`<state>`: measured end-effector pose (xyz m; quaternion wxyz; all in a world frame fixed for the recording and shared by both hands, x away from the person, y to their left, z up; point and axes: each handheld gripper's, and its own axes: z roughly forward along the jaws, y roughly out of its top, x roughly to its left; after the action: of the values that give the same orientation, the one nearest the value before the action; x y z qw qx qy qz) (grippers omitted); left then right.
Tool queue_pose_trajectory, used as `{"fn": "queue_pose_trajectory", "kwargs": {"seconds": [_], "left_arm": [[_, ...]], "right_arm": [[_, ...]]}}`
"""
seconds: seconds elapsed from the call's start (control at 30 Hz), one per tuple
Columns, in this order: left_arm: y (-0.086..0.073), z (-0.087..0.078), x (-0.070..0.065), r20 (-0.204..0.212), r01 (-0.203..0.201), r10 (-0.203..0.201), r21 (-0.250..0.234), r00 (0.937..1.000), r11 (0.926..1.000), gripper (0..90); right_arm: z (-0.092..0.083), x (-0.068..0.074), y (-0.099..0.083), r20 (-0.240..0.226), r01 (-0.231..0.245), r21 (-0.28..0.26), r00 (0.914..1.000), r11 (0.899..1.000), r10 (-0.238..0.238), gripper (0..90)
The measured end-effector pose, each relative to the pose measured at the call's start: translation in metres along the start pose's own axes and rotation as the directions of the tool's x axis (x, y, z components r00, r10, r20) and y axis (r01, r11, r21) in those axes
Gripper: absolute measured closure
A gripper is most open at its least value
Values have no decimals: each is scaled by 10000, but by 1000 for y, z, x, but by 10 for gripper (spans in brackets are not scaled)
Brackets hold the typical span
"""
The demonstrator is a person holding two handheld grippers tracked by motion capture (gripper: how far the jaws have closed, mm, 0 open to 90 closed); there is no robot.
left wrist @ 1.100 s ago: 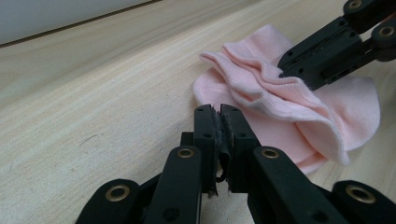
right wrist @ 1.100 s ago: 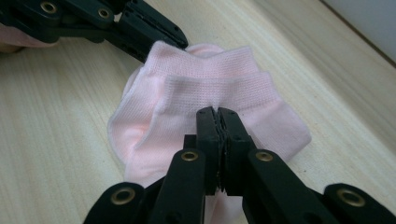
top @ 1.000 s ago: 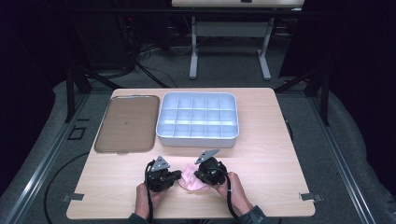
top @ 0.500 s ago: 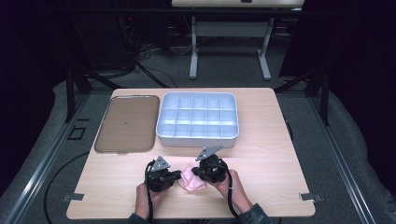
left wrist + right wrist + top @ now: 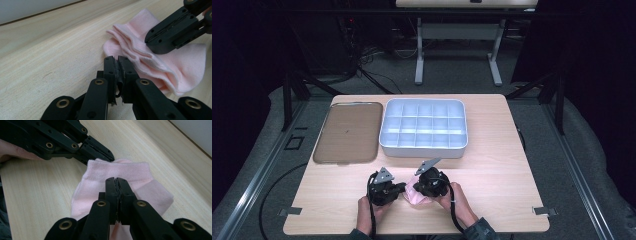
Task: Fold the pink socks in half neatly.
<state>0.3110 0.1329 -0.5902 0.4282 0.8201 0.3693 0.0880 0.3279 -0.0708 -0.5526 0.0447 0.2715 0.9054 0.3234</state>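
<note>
At the bottom centre of the high view I have both grippers on the pink sock (image 5: 419, 196) on the tabletop (image 5: 502, 165). Left gripper (image 5: 118, 60) is clenched beside its edge; right gripper (image 5: 116, 182) pinches the fabric. Folding looks midway. The bin (image 5: 424, 127) in the upper middle holds nothing yet.

Beside the compartment box (image 5: 424, 128), the pink sock (image 5: 418, 196) lies mostly hidden under the right gripper (image 5: 424, 187); its toe end cannot be made out.
</note>
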Motion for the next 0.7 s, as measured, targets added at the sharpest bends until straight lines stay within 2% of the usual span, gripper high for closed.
{"fn": "queue_pose_trajectory", "kwargs": {"seconds": [0.13,0.5,0.6,0.7], "left_arm": [[0,0,0,-2,-11,11,3,10000,10000,852],[0,-1,0,-116,-19,19,5,9999,10000,826],[0,-1,1,-105,125,-125,-54,9999,9999,808],[-2,-9,1,-259,425,-442,-603,9987,9973,789]], "right_arm": [[3,2,1,78,88,-130,9999,9999,-87,884],[9,4,0,209,368,230,9991,9991,-373,847],[9,4,0,275,388,277,9988,9989,-395,827],[10,4,-1,325,360,263,9988,9990,-368,796]]}}
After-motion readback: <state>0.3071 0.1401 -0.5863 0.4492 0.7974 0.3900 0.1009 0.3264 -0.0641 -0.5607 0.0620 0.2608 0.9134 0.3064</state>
